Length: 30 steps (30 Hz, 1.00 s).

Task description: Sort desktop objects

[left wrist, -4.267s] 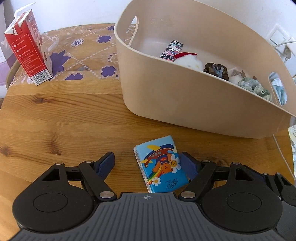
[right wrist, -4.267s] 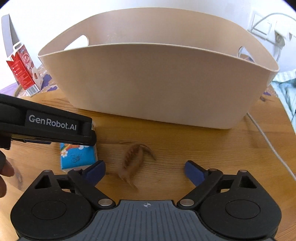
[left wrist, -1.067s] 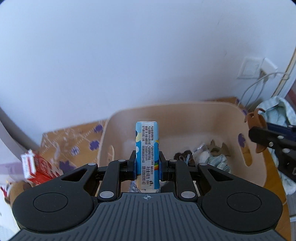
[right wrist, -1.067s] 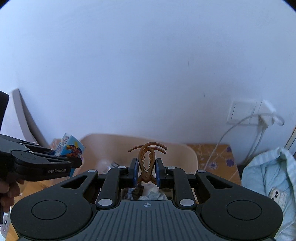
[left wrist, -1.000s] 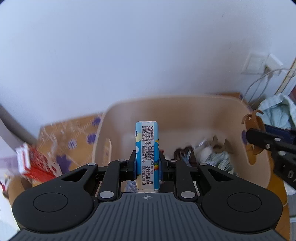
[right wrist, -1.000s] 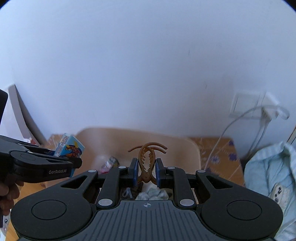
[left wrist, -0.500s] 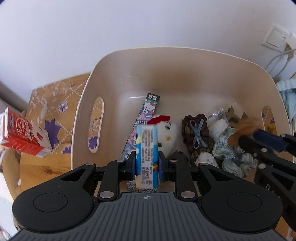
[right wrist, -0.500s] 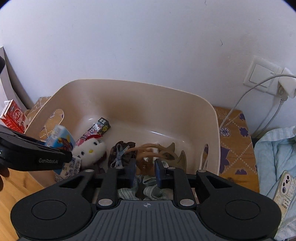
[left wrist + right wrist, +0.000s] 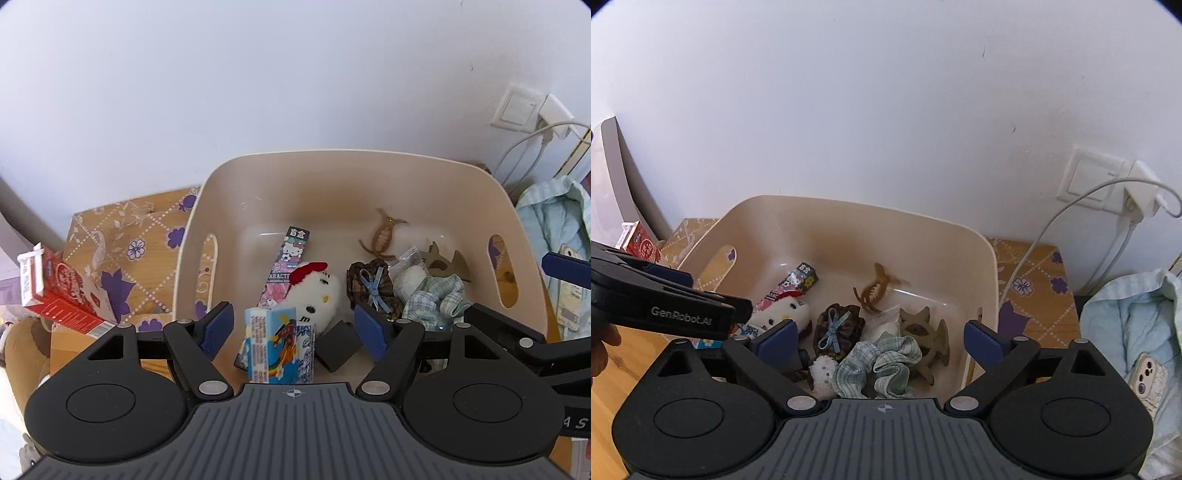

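Note:
Over the beige basket (image 9: 332, 153), my left gripper (image 9: 294, 329) has its jaws opening. The blue cartoon tissue pack (image 9: 277, 345) stands between the blue pads at the basket's near wall, free of both. My right gripper (image 9: 881, 342) is also opening, with nothing between its pads. The brown hair claw (image 9: 877, 290) lies loose and slightly blurred on the basket floor toward the back; in the left wrist view the hair claw (image 9: 382, 236) is at the back right. In the right wrist view the left gripper hides most of the tissue pack.
The basket (image 9: 849, 206) also holds a white cat plush (image 9: 314, 286), a character box (image 9: 290, 260), a brown plaid scrunchie (image 9: 371, 286), a green-check scrunchie (image 9: 882, 363) and an olive claw clip (image 9: 927, 334). A red carton (image 9: 55, 291) stands left. A phone (image 9: 1148, 378) lies on blue cloth right.
Both grippers have gone from shut to open above the basket. The tissue pack has left the left pads and dropped lower. The hair claw has left the right pads and lies in the basket.

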{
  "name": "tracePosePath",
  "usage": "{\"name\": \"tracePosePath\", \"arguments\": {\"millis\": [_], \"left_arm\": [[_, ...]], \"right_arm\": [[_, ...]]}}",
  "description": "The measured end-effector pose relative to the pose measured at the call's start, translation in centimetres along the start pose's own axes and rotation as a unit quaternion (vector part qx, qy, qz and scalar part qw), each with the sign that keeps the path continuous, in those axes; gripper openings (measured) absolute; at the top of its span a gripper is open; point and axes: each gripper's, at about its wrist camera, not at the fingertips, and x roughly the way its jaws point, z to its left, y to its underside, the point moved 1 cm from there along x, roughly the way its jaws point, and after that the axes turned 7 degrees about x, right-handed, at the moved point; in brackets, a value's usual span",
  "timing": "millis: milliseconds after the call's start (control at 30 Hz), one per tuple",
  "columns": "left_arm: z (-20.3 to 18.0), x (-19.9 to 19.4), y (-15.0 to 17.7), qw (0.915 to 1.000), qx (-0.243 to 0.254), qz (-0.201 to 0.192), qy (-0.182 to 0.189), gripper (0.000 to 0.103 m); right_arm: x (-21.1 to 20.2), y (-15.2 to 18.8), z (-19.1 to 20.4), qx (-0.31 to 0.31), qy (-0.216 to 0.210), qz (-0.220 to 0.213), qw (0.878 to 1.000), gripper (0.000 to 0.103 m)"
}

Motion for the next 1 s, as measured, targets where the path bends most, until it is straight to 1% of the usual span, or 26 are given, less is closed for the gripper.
{"name": "tracePosePath", "arguments": {"millis": [167, 200, 367, 800, 1000], "left_arm": [[0.8, -2.5, 1.2, 0.9999, -0.008, -0.014, 0.003, 0.074], [1.0, -3.2, 1.6, 0.9998, -0.007, -0.018, 0.002, 0.074], [1.6, -6.5, 3.6, 0.9995, -0.004, -0.032, 0.001, 0.074], [2.0, -15.7, 10.7, 0.9979, 0.006, -0.064, 0.011, 0.074], [2.1, -20.4, 14.0, 0.9953, 0.003, -0.097, 0.005, 0.074]], "right_arm": [[-2.7, 0.1, 0.4, 0.009, 0.006, -0.012, 1.0, 0.102], [-3.0, 0.2, 0.6, 0.01, 0.008, -0.013, 1.0, 0.103], [-5.4, 1.2, 1.7, 0.015, 0.017, -0.02, 1.0, 0.103], [-13.7, 5.2, 4.1, 0.043, 0.026, -0.034, 0.998, 0.103], [-18.5, 7.2, 5.7, 0.037, 0.031, -0.056, 0.997, 0.103]]}}
